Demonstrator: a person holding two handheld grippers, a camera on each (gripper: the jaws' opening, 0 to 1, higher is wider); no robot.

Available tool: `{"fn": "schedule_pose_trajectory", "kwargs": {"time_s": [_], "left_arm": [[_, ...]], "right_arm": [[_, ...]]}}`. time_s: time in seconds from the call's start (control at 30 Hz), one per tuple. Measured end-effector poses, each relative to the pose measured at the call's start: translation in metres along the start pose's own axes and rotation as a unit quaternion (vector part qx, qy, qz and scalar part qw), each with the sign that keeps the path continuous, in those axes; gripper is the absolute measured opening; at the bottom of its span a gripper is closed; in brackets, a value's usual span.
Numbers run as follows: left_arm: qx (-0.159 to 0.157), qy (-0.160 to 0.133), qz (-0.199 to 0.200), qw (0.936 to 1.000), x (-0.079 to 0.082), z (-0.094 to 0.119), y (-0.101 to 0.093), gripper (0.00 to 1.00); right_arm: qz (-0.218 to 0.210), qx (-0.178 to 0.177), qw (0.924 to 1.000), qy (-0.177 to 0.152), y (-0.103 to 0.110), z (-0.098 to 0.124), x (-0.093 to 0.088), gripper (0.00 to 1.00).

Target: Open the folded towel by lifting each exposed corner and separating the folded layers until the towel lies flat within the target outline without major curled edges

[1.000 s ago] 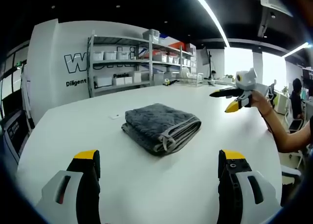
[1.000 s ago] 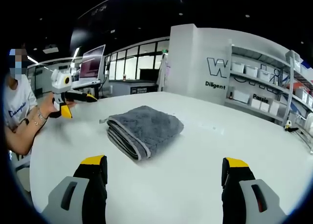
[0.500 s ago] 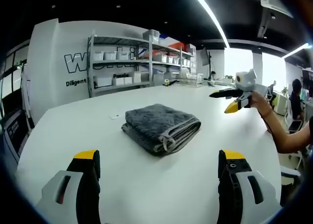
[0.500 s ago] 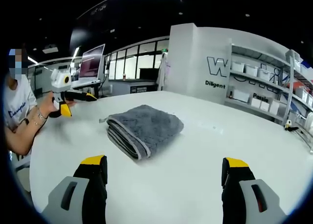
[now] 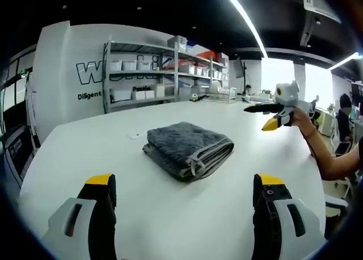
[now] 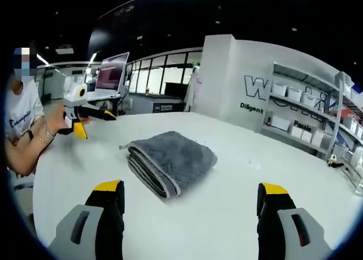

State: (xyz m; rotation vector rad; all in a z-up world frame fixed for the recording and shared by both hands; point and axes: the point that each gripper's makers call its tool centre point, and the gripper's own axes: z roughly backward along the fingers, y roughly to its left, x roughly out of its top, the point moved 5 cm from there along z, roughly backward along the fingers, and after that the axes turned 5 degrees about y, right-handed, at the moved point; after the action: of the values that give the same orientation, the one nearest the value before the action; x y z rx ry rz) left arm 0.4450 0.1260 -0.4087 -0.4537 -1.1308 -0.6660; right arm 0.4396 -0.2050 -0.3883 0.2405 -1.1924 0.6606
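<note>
A dark grey plush towel point(image 5: 189, 149) with a paler grey hem lies folded in several layers at the middle of the left gripper view, flat on a broad white table point(image 5: 85, 152); its stacked hemmed edges and a small looped corner face the lower right of the frame. In the right gripper view the same folded towel point(image 6: 171, 162) sits just left of centre, its layered edges turned toward the lower left, with bare white tabletop point(image 6: 238, 186) all around it. The left gripper point(image 5: 184, 206), grey-bodied with black jaws tipped in yellow, rises from the bottom of its view with the jaws spread wide, nothing between them, well short of the towel. The right gripper point(image 6: 193, 209) of the same make likewise shows its jaws far apart and empty at the bottom of its view, apart from the towel. At the right edge of the left gripper view the right gripper appears again, held in a hand above the far side of the table; at the upper left of the right gripper view the left gripper is held by a person in a white shirt point(image 6: 22, 115). Grey metal shelving with white bins point(image 5: 142, 72) stands against a white wall with dark lettering in the upper left of the left gripper view.
</note>
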Motion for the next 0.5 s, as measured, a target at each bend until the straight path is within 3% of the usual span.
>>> {"fn": "schedule_pose_trajectory", "kwargs": {"time_s": [0.27, 0.33, 0.5], "left_arm": [[0.009, 0.017, -0.003, 0.9998, -0.004, -0.003, 0.003, 0.99], [0.007, 0.017, -0.005, 0.9998, -0.003, -0.003, 0.003, 0.99], [0.008, 0.019, -0.008, 0.9998, -0.004, -0.002, 0.003, 0.99]], "right_arm": [[0.05, -0.005, 0.9987, -0.003, 0.027, -0.008, 0.038, 0.96], [0.073, 0.009, 0.9972, 0.013, 0.041, -0.015, 0.049, 0.94], [0.108, 0.037, 0.9934, 0.012, 0.072, -0.037, 0.075, 0.85]]}}
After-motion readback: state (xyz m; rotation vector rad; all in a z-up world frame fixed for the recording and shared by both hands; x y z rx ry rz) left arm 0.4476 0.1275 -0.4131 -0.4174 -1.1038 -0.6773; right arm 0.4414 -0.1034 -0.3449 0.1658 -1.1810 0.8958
